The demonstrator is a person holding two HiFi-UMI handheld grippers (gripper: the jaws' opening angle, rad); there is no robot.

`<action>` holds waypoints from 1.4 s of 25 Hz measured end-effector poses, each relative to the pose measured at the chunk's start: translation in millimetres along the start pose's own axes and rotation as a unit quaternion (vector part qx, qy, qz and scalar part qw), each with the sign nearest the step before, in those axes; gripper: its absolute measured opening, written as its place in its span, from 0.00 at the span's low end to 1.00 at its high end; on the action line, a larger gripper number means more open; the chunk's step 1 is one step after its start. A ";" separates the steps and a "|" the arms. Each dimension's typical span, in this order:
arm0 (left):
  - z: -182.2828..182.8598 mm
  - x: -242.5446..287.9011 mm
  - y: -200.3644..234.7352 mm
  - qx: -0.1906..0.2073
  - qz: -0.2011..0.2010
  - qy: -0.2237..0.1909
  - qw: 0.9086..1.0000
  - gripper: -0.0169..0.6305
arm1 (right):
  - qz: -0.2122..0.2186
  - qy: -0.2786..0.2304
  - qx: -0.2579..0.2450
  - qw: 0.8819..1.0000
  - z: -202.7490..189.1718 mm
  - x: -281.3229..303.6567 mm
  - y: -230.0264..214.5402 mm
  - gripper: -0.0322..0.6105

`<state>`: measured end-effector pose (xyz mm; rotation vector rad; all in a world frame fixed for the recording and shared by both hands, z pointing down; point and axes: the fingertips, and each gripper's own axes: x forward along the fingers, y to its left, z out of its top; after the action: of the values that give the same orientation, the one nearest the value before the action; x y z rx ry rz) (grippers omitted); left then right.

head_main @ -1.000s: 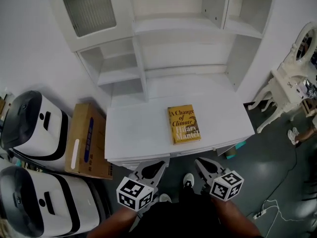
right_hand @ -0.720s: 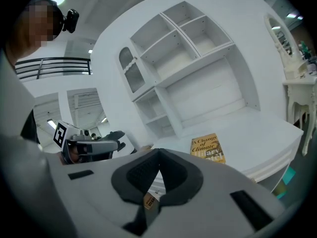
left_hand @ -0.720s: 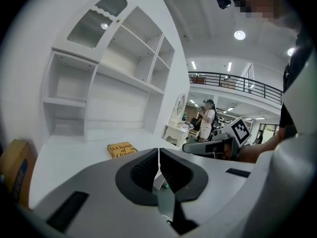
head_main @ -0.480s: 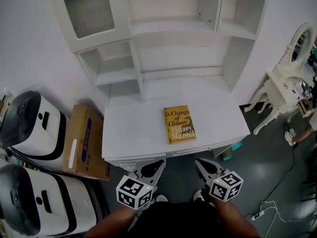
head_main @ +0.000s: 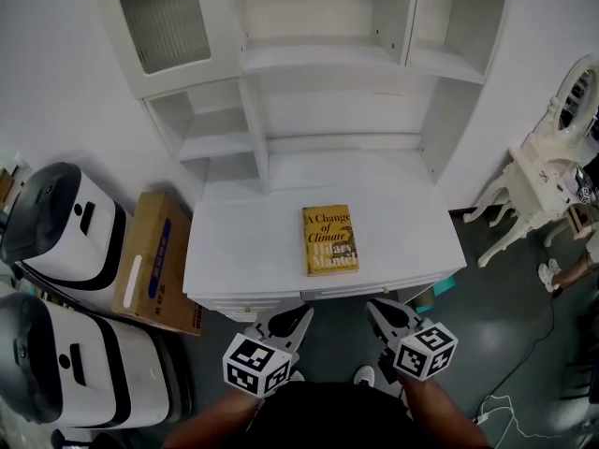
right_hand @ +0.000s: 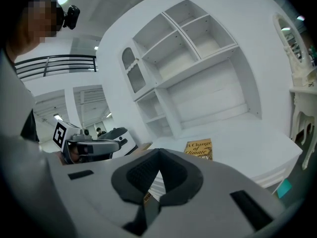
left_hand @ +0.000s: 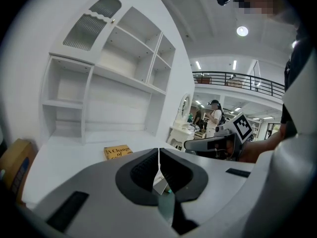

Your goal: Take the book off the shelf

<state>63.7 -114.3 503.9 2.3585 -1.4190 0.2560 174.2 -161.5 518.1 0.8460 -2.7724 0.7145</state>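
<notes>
Book (head_main: pixel 330 239) is lying flat on white worktop (head_main: pixel 234 251), cover up, ahead of both tools; left tool (head_main: pixel 301 311) and right tool (head_main: pixel 374 307) are hovering clenched, empty, off its near edge.

Yellow book (head_main: pixel 330 239) lies flat at centre frame, cover up, on the white surface (head_main: pixel 234 251), below the white shelf unit (head_main: pixel 318 59). Left claw (head_main: pixel 305 309) and right claw (head_main: pixel 372 305) hang at bottom centre, just short of the front edge. Cardboard box (head_main: pixel 154 262) and 2 white machines (head_main: pixel 58 221) at left.
</notes>
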 end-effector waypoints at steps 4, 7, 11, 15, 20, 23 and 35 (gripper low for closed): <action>-0.5 6.6 -7.3 0.005 0.008 0.007 1.000 0.05 | 0.010 0.001 0.000 1.000 3.7 -2.9 -8.1 0.09; -1.5 9.4 -11.5 0.011 0.013 0.013 1.000 0.05 | 0.015 0.001 0.003 1.000 4.6 -4.2 -13.1 0.09; -0.2 10.8 -12.8 0.012 0.020 0.014 1.000 0.05 | 0.022 0.003 0.001 1.000 5.0 -3.9 -15.7 0.09; 0.7 13.8 -15.3 0.011 0.022 0.014 1.000 0.05 | 0.023 0.002 -0.005 1.000 6.6 -3.6 -18.8 0.09; 1.1 16.5 -16.7 0.006 0.022 0.016 1.000 0.05 | 0.026 0.001 -0.002 1.000 8.3 -3.9 -21.3 0.09; 1.9 18.8 -17.2 0.008 0.023 0.017 1.000 0.05 | 0.026 -0.002 -0.002 1.000 10.8 -4.8 -23.4 0.09; 0.6 19.0 -23.2 0.009 0.029 0.017 0.999 0.05 | 0.029 -0.002 0.002 1.000 7.3 -7.7 -25.6 0.09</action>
<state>93.1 -120.2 504.7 2.3191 -1.4761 0.3256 194.8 -179.9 519.8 0.7711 -2.8116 0.7296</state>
